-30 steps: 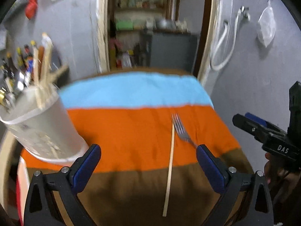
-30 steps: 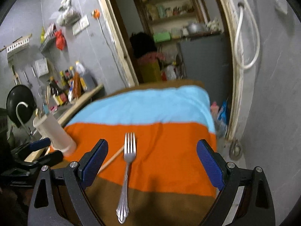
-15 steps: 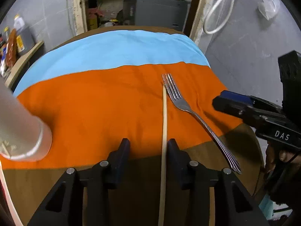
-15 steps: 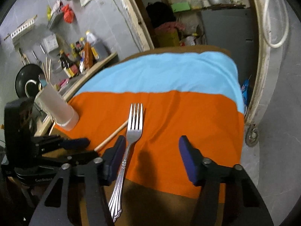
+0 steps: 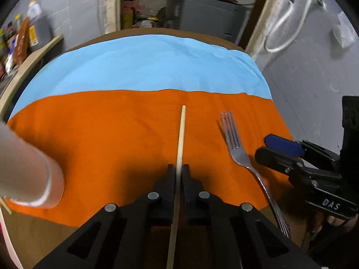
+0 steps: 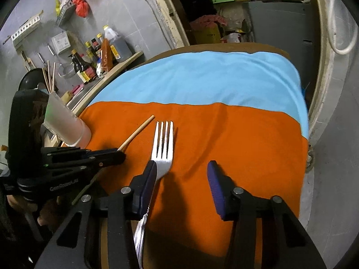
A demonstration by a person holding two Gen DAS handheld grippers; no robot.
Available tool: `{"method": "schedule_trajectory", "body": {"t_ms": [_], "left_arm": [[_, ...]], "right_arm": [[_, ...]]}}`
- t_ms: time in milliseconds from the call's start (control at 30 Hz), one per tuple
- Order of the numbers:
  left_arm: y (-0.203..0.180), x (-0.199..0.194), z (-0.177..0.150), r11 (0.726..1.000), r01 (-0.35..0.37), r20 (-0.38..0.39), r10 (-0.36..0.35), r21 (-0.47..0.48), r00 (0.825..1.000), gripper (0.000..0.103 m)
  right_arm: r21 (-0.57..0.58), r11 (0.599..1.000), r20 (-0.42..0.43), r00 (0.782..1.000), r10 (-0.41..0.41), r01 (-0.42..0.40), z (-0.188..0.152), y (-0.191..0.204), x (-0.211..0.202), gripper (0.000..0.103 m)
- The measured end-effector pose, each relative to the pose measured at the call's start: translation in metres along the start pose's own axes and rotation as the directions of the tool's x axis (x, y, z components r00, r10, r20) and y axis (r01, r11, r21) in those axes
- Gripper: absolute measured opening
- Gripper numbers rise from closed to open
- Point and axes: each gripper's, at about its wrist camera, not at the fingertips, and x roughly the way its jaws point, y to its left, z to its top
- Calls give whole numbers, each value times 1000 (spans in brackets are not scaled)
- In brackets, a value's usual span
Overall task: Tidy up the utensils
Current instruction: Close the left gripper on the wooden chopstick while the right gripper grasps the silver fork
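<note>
A round table draped in a cloth of sky-blue, orange and brown bands (image 5: 139,67) fills both views, with a grey tiled wall and a wooden shelf crowded with sauce bottles (image 6: 96,53) off to its left side. On the orange band at the table's left edge stands a tall white plastic cup (image 6: 67,125) with thin wooden sticks poking out of its top. Two utensils lie side by side on the orange band, well apart from the cup: a silver metal fork (image 6: 162,145), tines pointing toward the blue band, and a long pale wooden chopstick (image 5: 180,139) just to its left. The left gripper (image 5: 178,170), black with two fingers, has just been closing and is now clenched on the chopstick, which runs straight between its pads and out past the tips. The right gripper (image 6: 181,179), black with blue pads (image 6: 215,188), has also been closing but is still released: its left pad sits against the fork's neck while the other pad stands clear over bare cloth.
</note>
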Motion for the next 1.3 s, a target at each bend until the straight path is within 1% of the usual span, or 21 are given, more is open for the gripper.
{"method": "schedule_trajectory", "body": {"t_ms": [100,167,233,267,333,433,500,567,600,633,733,900,1000,1100,1167,1300], "left_arm": [[8,-4,-7,998,12,-14,-13,-58,1000,6],[12,-7,-13,996,24,-32,-27,-89,999,6],[14,-9,-16,994,36,-52,-42,-106,998,6],[16,-9,-16,993,45,-65,-53,-113,996,6],[17,-8,-16,990,59,-87,-71,-125,994,6],[22,-2,-9,986,86,-124,-103,-140,987,6],[22,1,-4,987,92,-136,-110,-131,985,6],[20,5,1,988,97,-145,-114,-120,983,6],[20,6,3,988,99,-146,-116,-117,982,6],[20,7,5,988,103,-146,-119,-116,982,6],[19,10,8,988,115,-141,-129,-108,982,6],[11,16,16,992,103,-155,-113,-72,981,6],[1,18,20,997,71,-171,-73,-19,983,6],[2,18,22,997,65,-171,-70,-32,983,5],[5,18,21,995,76,-161,-85,-57,983,5],[8,15,15,992,101,-141,-111,-77,984,5]], "right_arm": [[-38,999,-30,999,11,-12,8,9,11,42],[-69,998,-50,999,1,-5,13,14,20,42],[-85,996,-58,998,3,-8,20,16,25,40],[-94,996,-69,998,-1,-5,24,17,29,37],[-108,994,-80,997,0,-8,29,21,34,34],[-136,990,-104,995,5,-19,35,27,39,33],[-153,988,-123,992,6,-25,40,31,42,33],[-147,988,-133,991,17,-37,43,28,43,33],[-140,989,-139,990,20,-39,45,27,43,26],[-133,990,-142,990,21,-40,45,24,43,23],[-72,994,-147,987,70,-82,46,14,42,21],[-65,995,-147,987,64,-74,39,15,42,20],[-48,997,-156,986,60,-68,38,15,42,19],[-44,997,-171,984,54,-62,38,16,42,19],[-35,998,-179,982,52,-59,37,15,40,19],[-28,998,-198,979,40,-47,34,18,37,19]]}}
